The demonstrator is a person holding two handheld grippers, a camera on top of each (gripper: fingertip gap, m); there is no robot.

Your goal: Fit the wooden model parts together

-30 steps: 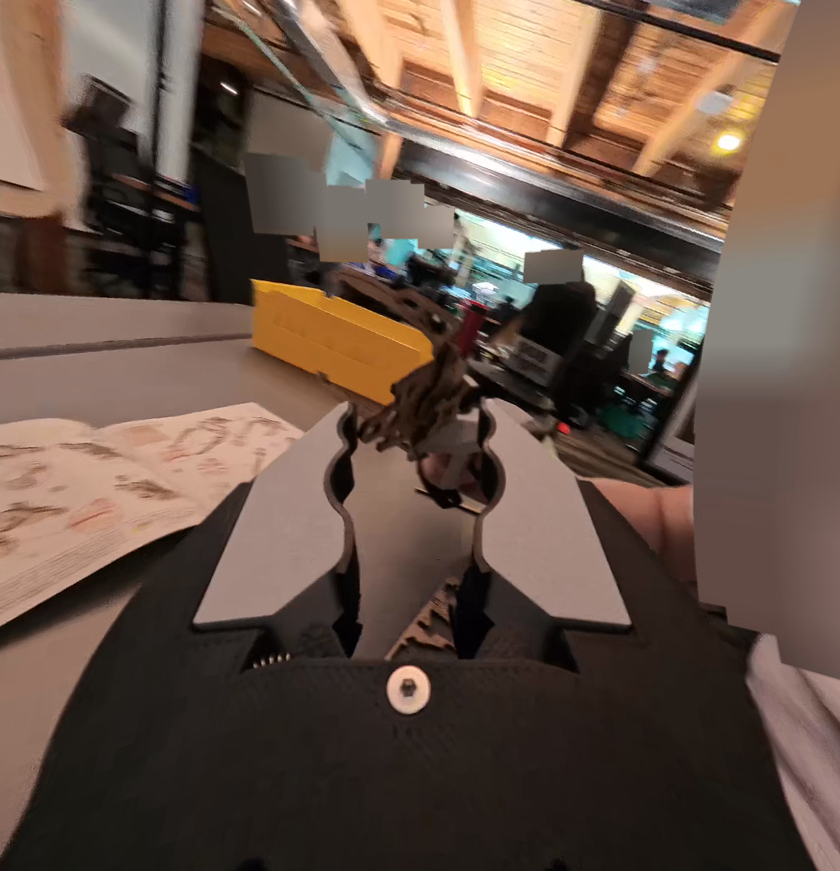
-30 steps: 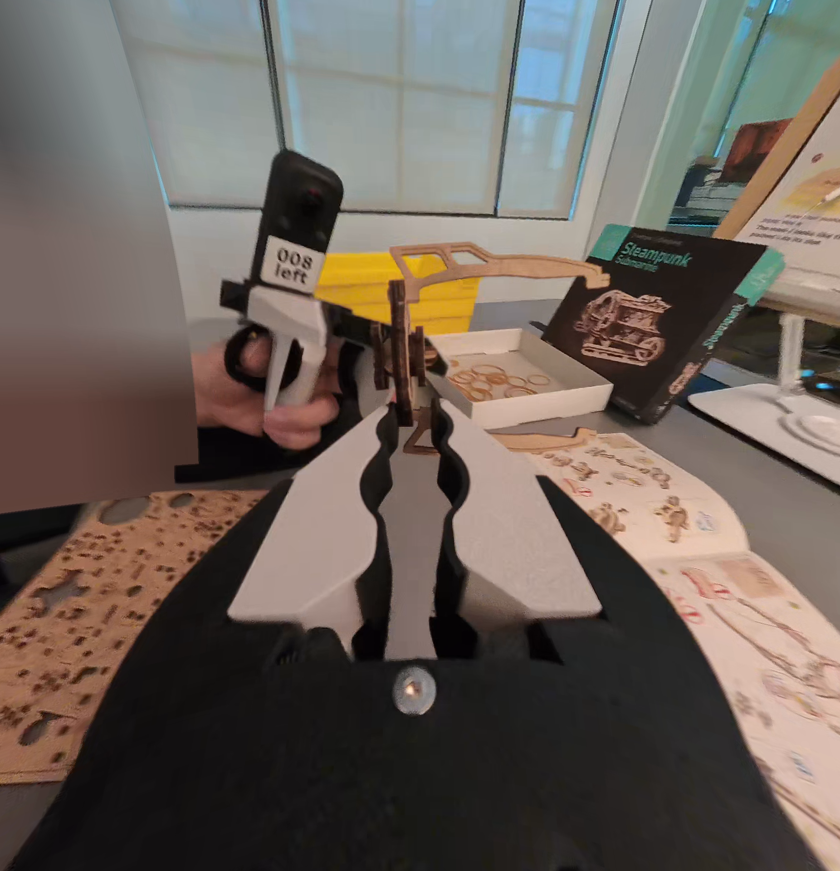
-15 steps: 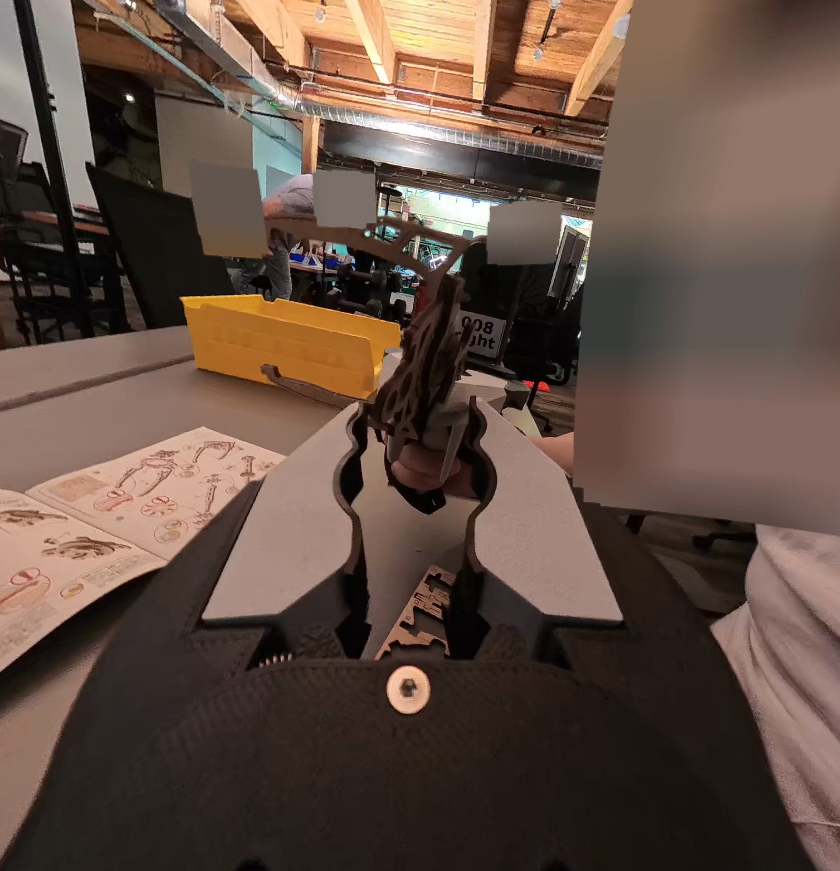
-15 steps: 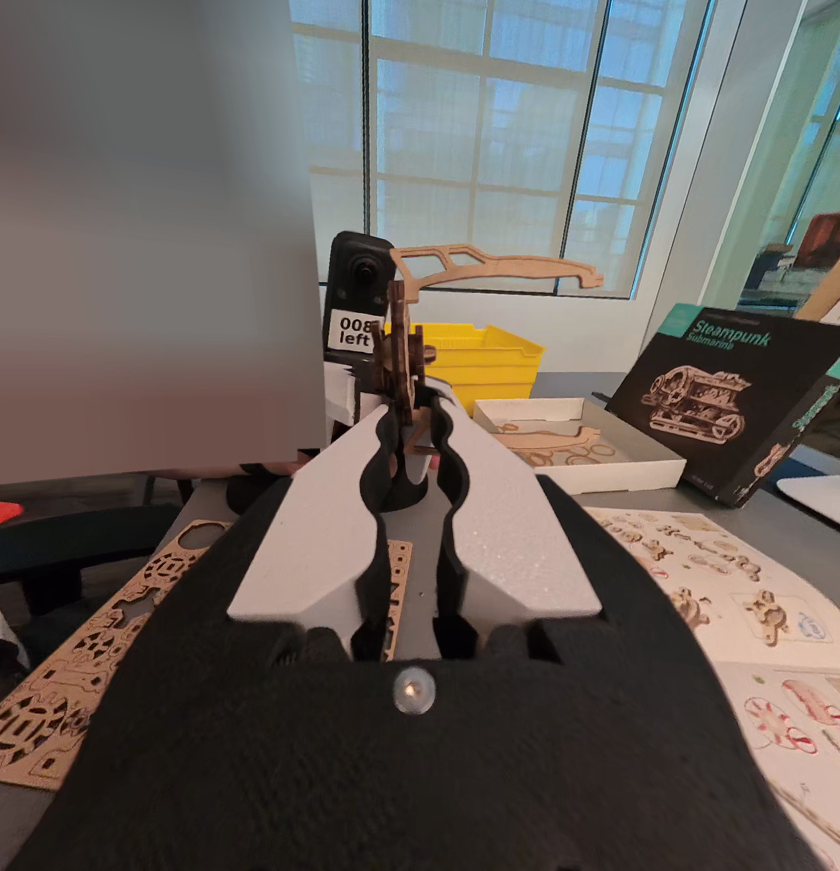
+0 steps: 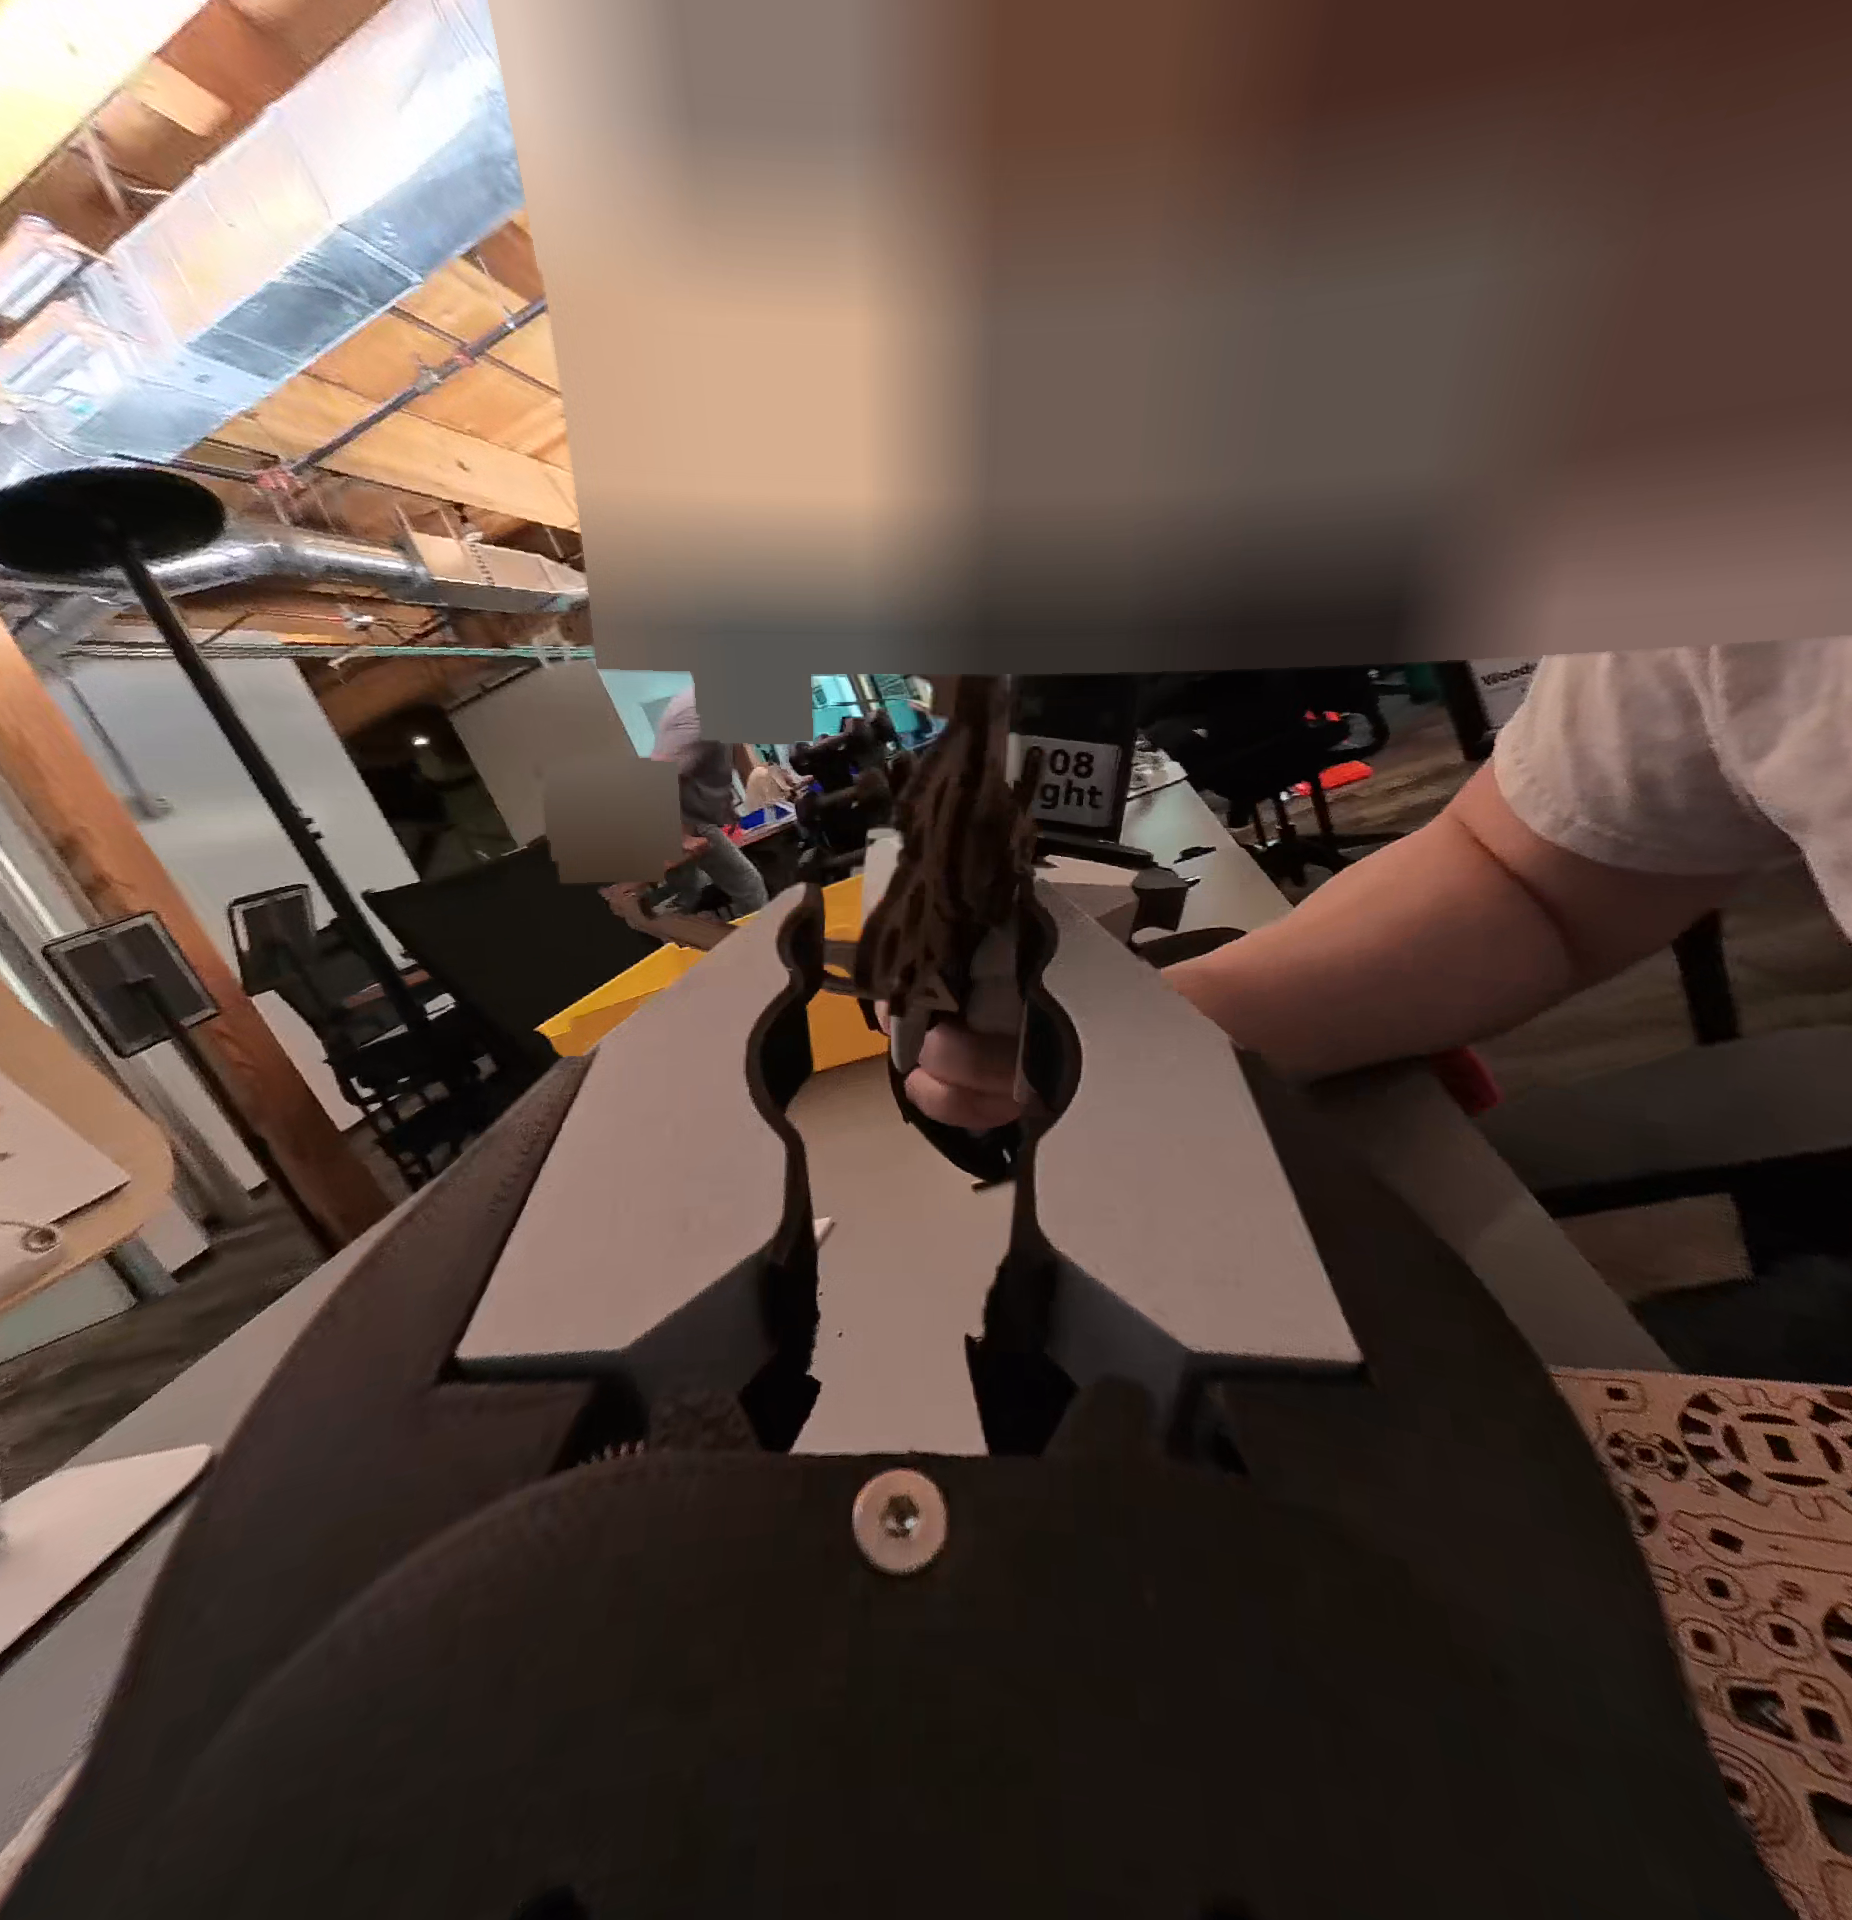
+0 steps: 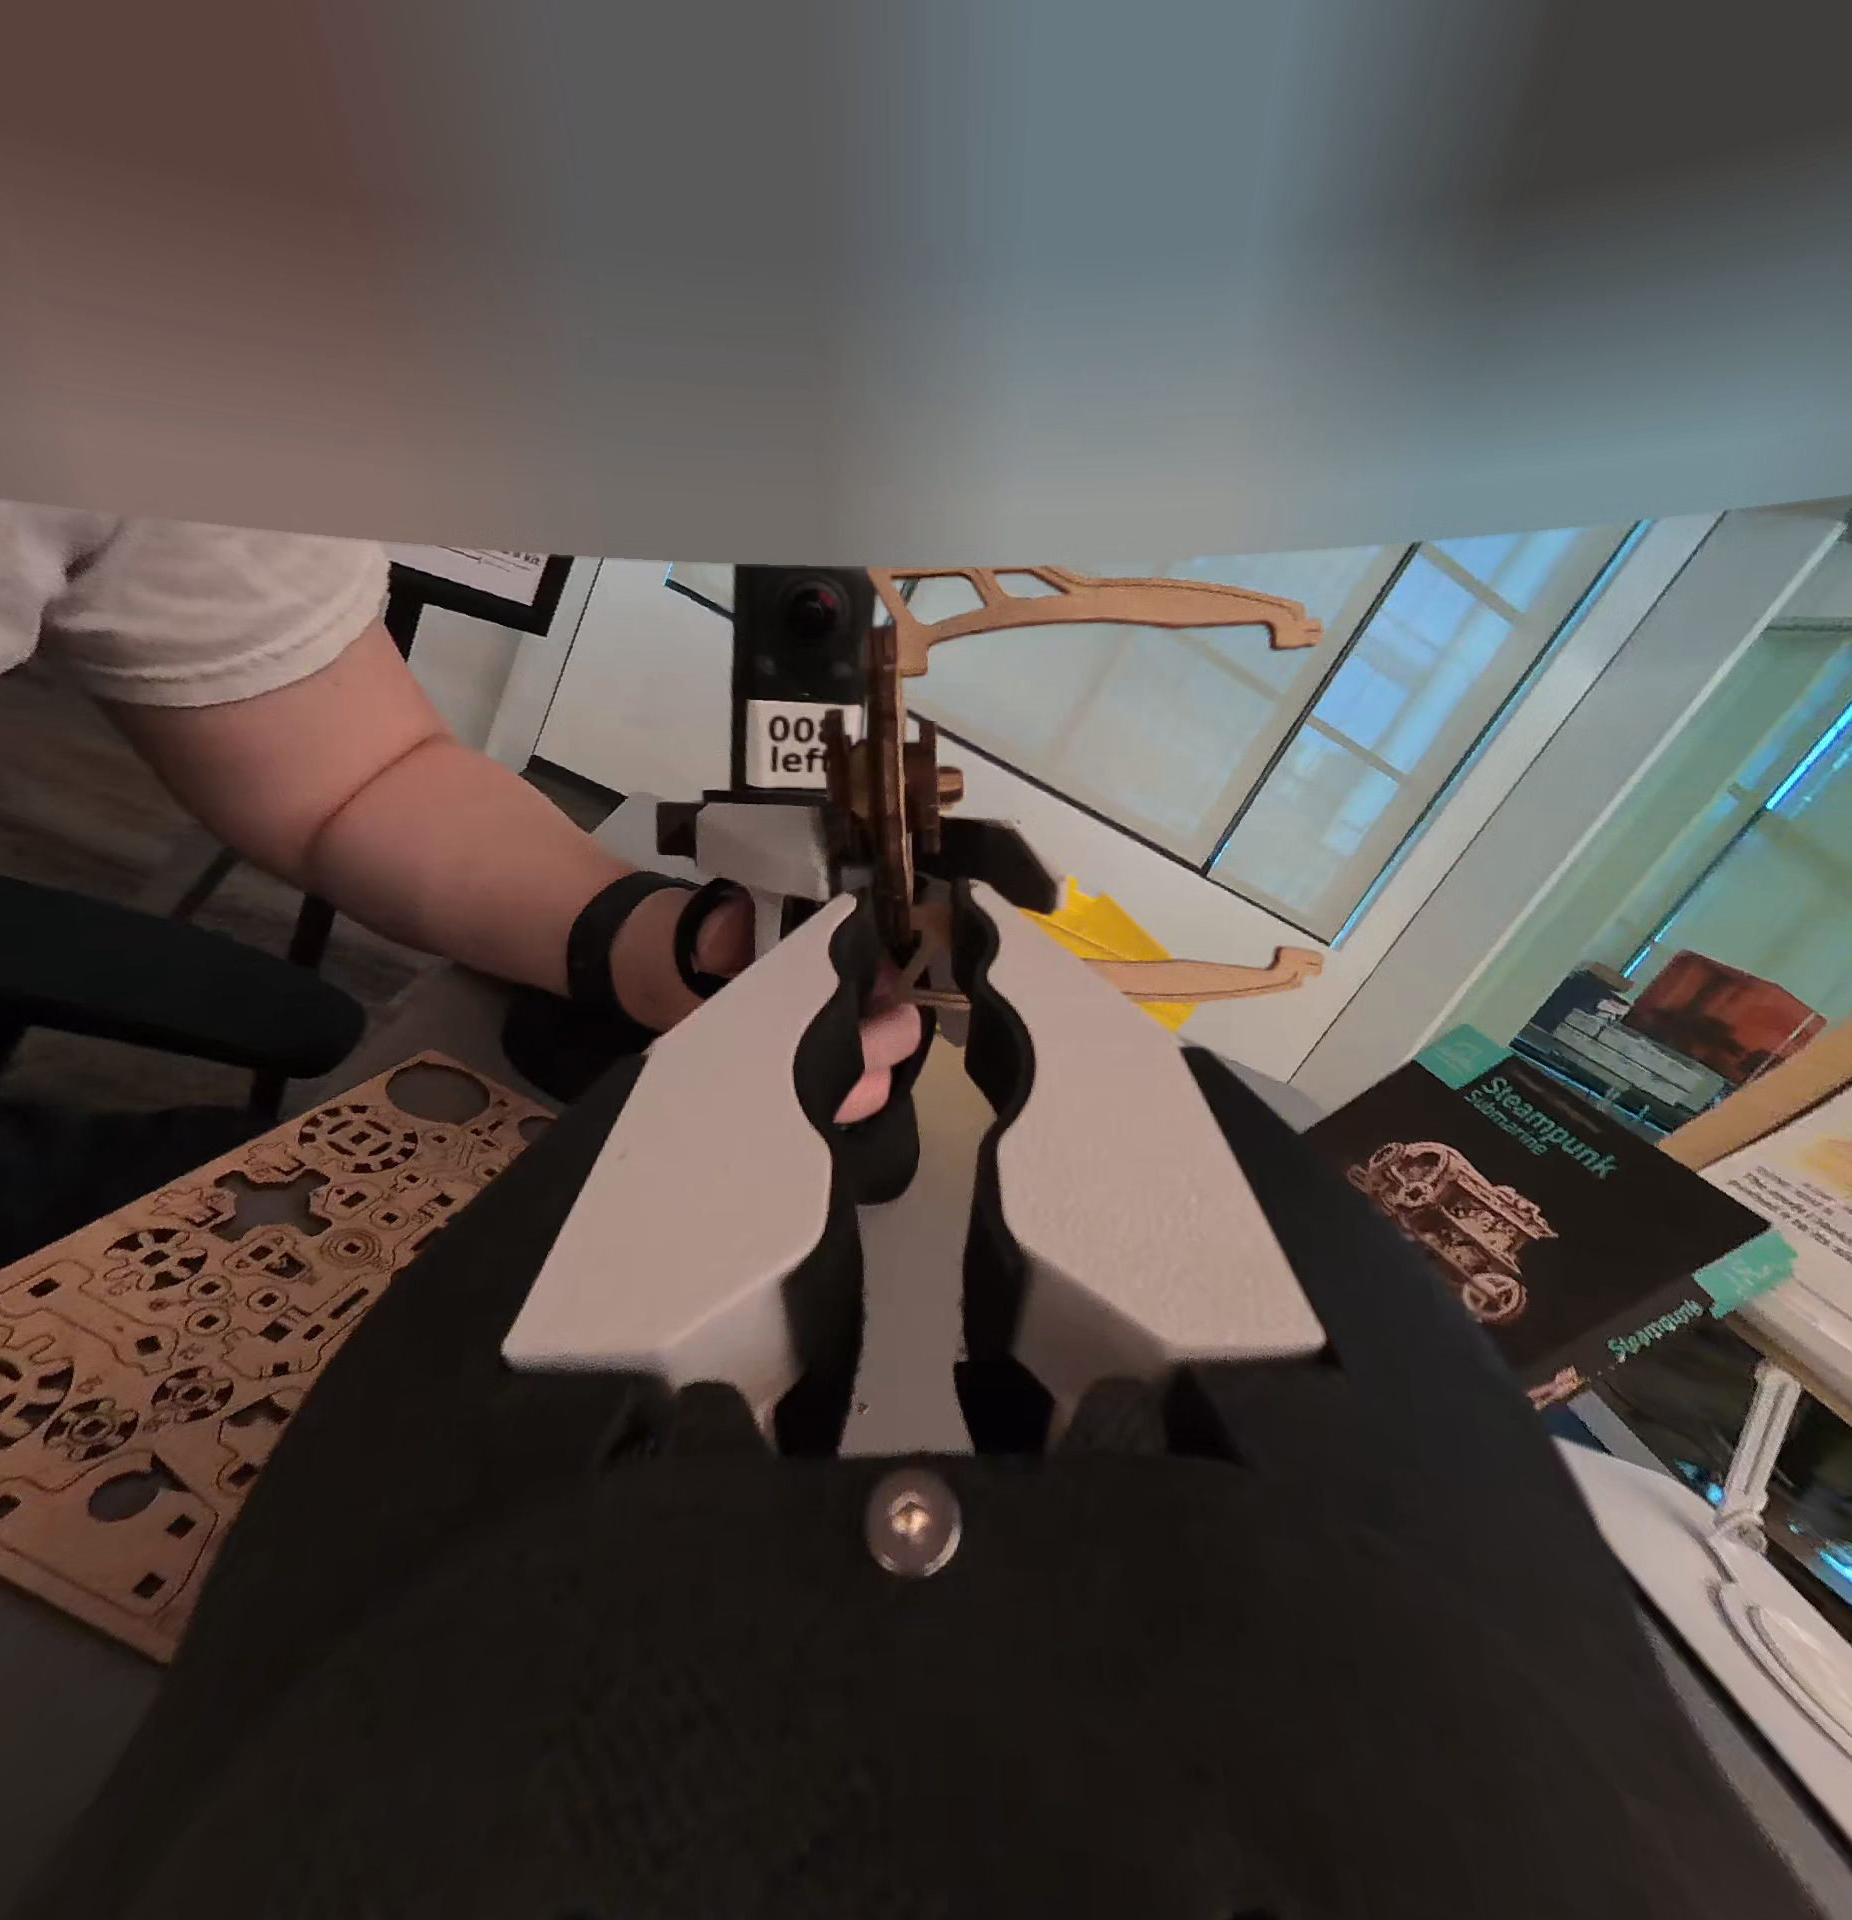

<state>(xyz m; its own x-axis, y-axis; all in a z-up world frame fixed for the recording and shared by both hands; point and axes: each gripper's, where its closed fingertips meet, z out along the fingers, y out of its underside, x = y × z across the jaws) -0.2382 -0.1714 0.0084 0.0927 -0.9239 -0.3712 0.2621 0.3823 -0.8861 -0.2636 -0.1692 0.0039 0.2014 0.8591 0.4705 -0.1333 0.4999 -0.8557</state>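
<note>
The wooden model is a dark stack of cut plates, held in the air between my two grippers, which face each other. My left gripper has the model between its fingertips, close against the right finger. My right gripper is shut on the model, seen edge-on. Two long curved wooden arms stick out to the right, an upper one and a lower one. The left gripper's body shows just behind the model. A large blur patch hides the top of both views.
A punched-out wooden sheet lies on the table at the left and shows in the left wrist view. A dark kit box leans at the right. A yellow bin stands behind. The person's forearms reach in. Left and right tips are no more than a few centimetres apart.
Both grippers have lifted and tilted upward with the model still between them. The booklet has left the left wrist view. The finger gaps look unchanged.
</note>
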